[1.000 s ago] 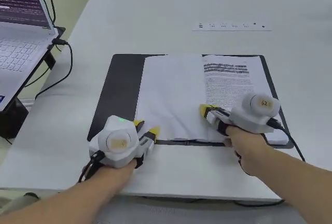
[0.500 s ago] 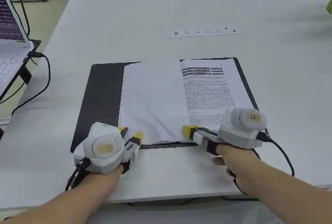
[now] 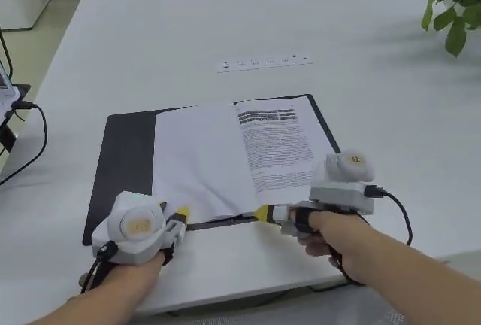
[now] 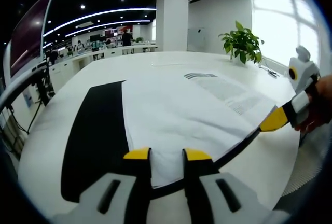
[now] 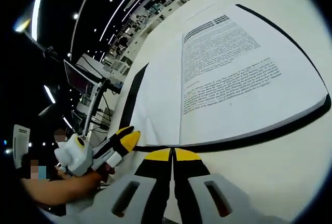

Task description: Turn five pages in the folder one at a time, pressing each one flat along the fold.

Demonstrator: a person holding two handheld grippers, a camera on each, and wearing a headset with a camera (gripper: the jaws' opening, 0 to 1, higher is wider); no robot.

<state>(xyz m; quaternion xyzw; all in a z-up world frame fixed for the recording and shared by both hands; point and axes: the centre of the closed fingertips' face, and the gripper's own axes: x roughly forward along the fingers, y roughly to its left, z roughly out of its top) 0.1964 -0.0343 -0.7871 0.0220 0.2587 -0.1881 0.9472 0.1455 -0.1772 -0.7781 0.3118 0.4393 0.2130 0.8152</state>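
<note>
Your left gripper (image 3: 179,214) sat at the front left of the open folder (image 3: 124,159), its jaws a narrow gap apart with their tips at the near edge of the blank left page (image 3: 199,159), gripping nothing that could be made out. The folder lay flat near the front edge of the table (image 3: 338,31), left of its middle. Right of the blank page came the fold, then the printed page (image 3: 278,148). Your right gripper (image 3: 263,213) had its jaws pressed together and empty, tips at the folder's near edge just below the fold. The likely trouble from here was catching two sheets at once, since the page edges lay stacked tight and closed tips would have to nudge one free. A hard rub along the fold could also have creased the sheet or slid the folder across the smooth table, because neither gripper looked to be pinning it down. The open folder's long axis ran left to right along the table's front edge, while the fold ran from the near edge to the far edge, leaning slightly left, with the printed heading at the far end
</note>
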